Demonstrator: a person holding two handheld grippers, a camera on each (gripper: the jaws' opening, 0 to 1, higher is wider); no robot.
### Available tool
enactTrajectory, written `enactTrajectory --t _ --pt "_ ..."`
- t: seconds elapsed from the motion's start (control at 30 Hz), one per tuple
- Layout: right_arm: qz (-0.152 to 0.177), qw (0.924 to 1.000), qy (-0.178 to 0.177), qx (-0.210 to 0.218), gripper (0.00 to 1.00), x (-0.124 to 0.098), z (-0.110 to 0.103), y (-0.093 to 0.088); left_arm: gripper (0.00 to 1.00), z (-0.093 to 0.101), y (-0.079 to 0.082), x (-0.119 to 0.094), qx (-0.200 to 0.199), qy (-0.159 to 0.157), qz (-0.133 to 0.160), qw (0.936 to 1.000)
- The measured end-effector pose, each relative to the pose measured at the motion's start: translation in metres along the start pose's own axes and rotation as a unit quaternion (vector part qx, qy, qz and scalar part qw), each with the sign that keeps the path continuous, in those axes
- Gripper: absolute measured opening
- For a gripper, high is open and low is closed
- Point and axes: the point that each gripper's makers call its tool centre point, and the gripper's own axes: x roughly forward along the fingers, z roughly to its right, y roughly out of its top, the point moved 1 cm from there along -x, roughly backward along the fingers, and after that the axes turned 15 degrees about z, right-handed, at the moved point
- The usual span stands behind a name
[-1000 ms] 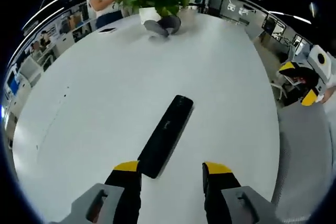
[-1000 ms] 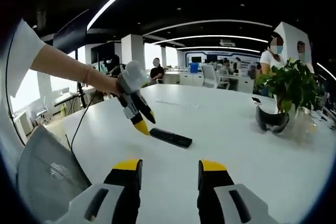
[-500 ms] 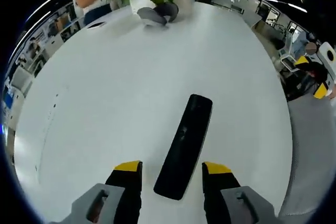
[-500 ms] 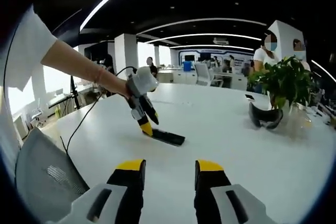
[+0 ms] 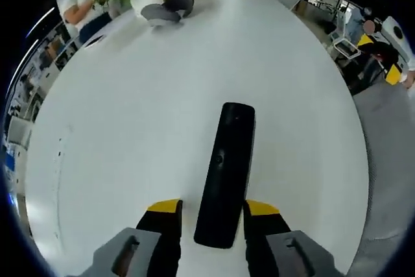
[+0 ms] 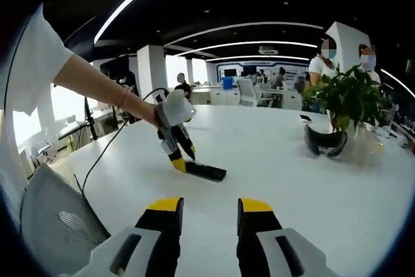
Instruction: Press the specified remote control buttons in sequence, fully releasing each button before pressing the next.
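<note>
Yellow-tipped left gripper (image 5: 213,207) is open, jaws straddling the near end of the black remote (image 5: 226,168); contact with the casing can't be confirmed, nothing gripped. Remote lies flat on the white table (image 5: 130,108), long axis running straight away from this gripper, in line with the jaws. Right gripper view puts the left gripper (image 6: 179,164) tips-down at the remote's (image 6: 205,172) near end. Right gripper (image 6: 207,206) hangs open and empty, well apart. Left is clearly nearer; any press likely comes from it.
</note>
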Motion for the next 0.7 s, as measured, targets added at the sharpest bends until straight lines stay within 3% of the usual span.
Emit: enactTrajectory --t 0.1,0.43,0.7 --pt "0.000 1.0000 0.001 0.000 0.31 0.000 0.000 0.000 0.25 0.006 0.001 0.001 0.020 -0.009 -0.014 0.9997" --pt "-0.007 0.9999 0.014 0.005 0.29 0.003 -0.004 -0.003 0.23 0.010 0.001 0.000 0.014 0.013 -0.040 0.9990" --pt "-0.023 0.9994 0.027 -0.002 0.28 0.004 -0.007 -0.008 0.23 0.033 -0.003 -0.002 0.000 0.007 -0.024 0.9997"
